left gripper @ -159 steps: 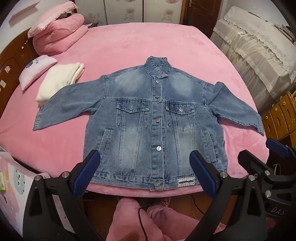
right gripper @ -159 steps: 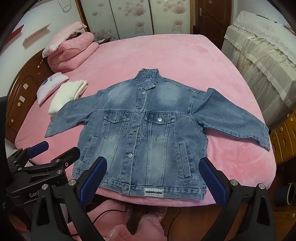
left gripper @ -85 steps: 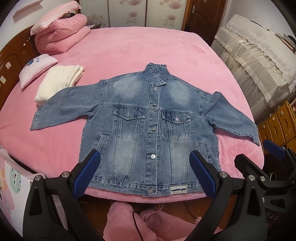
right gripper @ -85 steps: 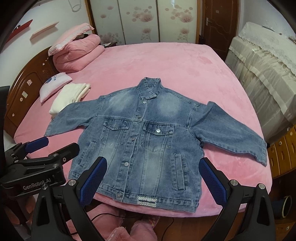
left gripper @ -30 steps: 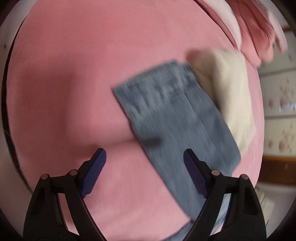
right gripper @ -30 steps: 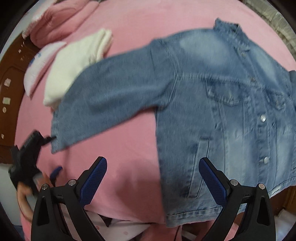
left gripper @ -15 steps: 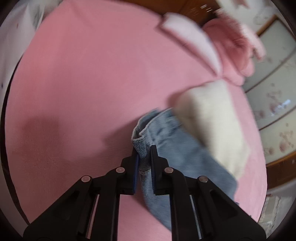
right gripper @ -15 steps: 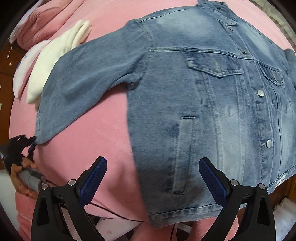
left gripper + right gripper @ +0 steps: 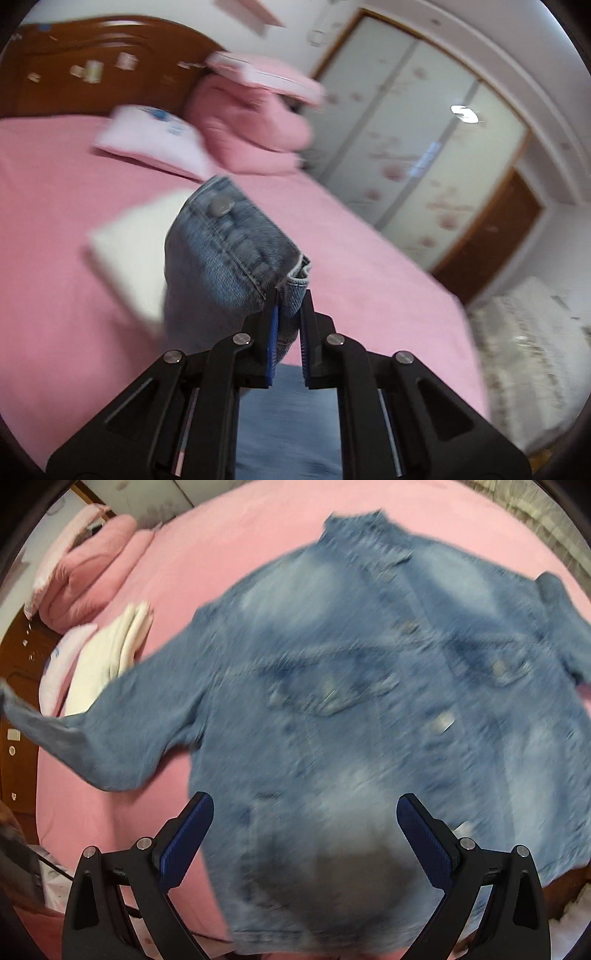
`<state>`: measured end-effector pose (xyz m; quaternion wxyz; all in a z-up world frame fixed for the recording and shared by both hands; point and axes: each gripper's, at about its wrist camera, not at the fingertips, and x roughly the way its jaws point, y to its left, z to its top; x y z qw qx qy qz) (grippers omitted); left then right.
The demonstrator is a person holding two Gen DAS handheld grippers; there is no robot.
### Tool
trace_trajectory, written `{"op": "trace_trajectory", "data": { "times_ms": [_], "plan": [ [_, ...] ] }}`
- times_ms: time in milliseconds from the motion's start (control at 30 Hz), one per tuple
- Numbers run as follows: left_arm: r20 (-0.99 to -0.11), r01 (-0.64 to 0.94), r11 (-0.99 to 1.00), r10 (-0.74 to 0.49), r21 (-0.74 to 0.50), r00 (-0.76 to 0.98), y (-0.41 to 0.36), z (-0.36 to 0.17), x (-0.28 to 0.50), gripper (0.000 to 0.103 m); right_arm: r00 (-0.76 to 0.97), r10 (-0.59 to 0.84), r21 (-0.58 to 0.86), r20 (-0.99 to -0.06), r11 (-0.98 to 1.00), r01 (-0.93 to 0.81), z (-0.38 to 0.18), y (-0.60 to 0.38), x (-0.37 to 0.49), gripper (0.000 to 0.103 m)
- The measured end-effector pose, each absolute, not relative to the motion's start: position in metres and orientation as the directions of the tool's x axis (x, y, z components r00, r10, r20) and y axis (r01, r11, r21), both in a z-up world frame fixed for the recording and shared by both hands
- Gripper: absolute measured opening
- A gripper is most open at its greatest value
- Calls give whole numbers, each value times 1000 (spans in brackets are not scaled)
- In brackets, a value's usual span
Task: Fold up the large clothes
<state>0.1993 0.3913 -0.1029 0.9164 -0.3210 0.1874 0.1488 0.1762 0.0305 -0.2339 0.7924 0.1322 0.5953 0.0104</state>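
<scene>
A blue denim jacket [image 9: 369, 701] lies front up on the pink bed [image 9: 229, 546], buttoned, collar toward the far side. My left gripper [image 9: 288, 306] is shut on the cuff of the jacket's sleeve [image 9: 229, 251], which hangs lifted above the bed with its metal button showing. In the right wrist view that sleeve [image 9: 92, 738] stretches up and out toward the left edge. My right gripper [image 9: 304, 827] hovers open over the jacket's lower front, nothing between its blue pads [image 9: 188, 834].
A folded cream garment [image 9: 110, 657] and a small pillow [image 9: 151, 140] lie beside the sleeve. Folded pink bedding [image 9: 255, 133] sits against the wooden headboard [image 9: 92, 66]. Wardrobe doors [image 9: 413, 147] and a lace-covered piece of furniture [image 9: 532, 350] stand beyond the bed.
My left gripper closed on the sleeve cuff, then lifted it off the bed and rolled. My right gripper slid rightward over the jacket body, still open.
</scene>
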Motion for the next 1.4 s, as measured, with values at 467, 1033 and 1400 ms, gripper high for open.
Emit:
{"op": "trace_trajectory", "data": {
  "times_ms": [467,1033,1400],
  "plan": [
    [-763,-100,907,-280,-409,583,88,-235,314,8,406,-44,135,-913,905,403,-241,-180,192,101],
    [-985,-265,949,-154,-171,83,150,-334,223,66,286,355,447,-890,799,401,-294,-168,178,92],
    [-995,-401,916,66,31,73,241,-357,204,66,241,345,412,-907,844,345,-298,-95,199,58]
  ]
}}
